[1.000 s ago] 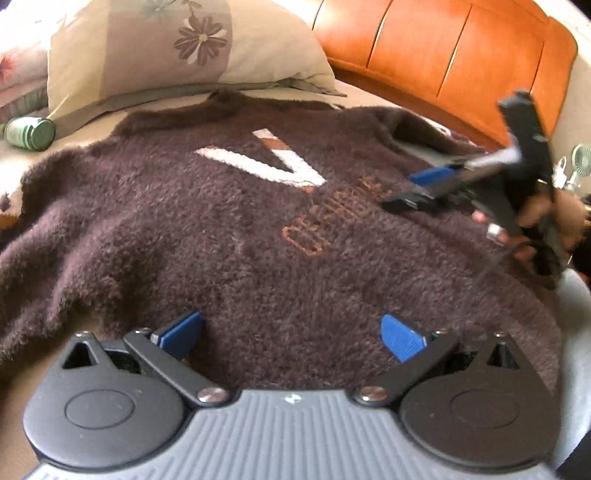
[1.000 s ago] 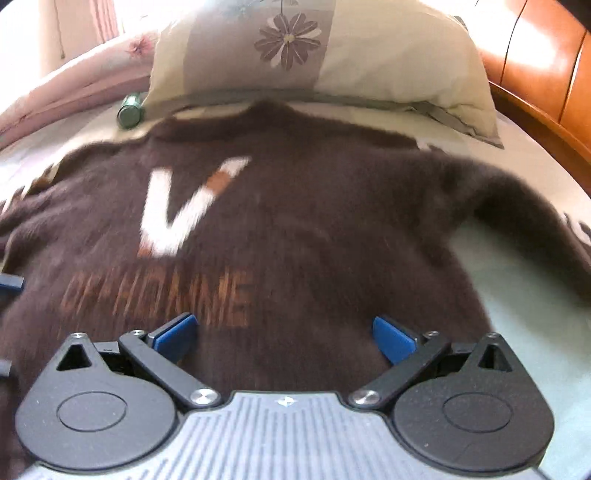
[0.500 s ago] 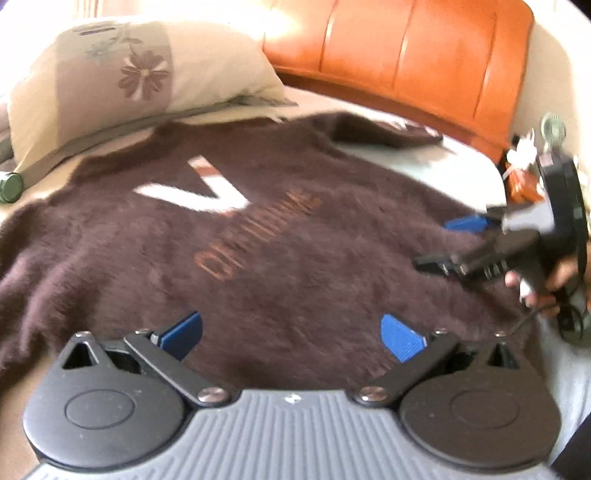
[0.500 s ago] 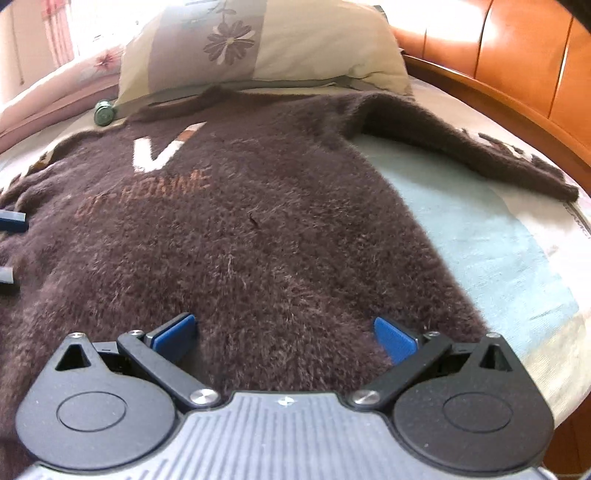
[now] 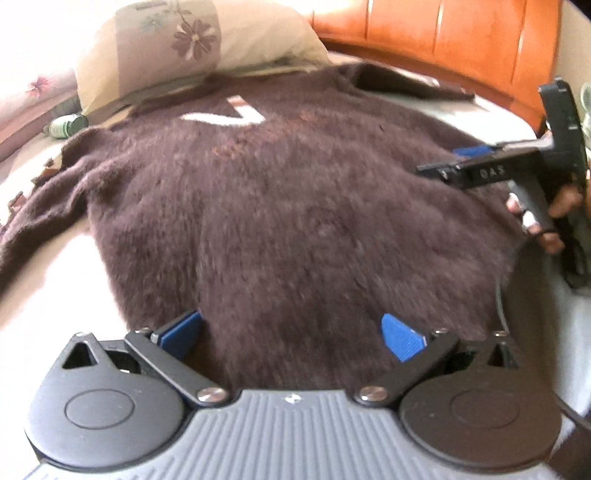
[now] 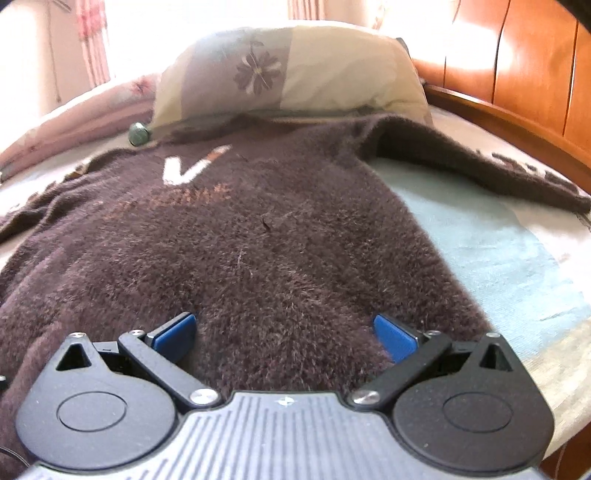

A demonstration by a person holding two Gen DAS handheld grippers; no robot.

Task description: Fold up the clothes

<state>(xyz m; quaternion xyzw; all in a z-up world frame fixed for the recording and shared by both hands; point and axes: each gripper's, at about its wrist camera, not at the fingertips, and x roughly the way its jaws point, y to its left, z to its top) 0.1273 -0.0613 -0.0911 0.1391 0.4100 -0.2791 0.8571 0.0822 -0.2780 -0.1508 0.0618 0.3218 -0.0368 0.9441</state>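
A fuzzy dark brown sweater point(image 5: 295, 192) point(image 6: 258, 240) with a white V and orange lettering lies spread flat on the bed, collar toward the pillow. My left gripper point(image 5: 291, 334) is open just above its hem, blue pads wide apart with nothing between them. My right gripper point(image 6: 284, 334) is open too, over the hem near the sweater's right side. In the left wrist view the right gripper point(image 5: 458, 162) shows at the right edge, held by a hand point(image 5: 554, 214). One sleeve point(image 6: 480, 170) stretches out to the right.
A floral pillow point(image 6: 291, 74) lies beyond the collar, with a small green jar point(image 6: 138, 133) beside it. An orange wooden headboard point(image 5: 443, 33) runs along the right. Pale blue bedsheet point(image 6: 487, 251) shows right of the sweater. A pink quilt point(image 6: 74, 110) lies at the far left.
Both grippers have drawn back toward the sweater's hem, so more of the sweater shows. Both stay open and hold nothing.
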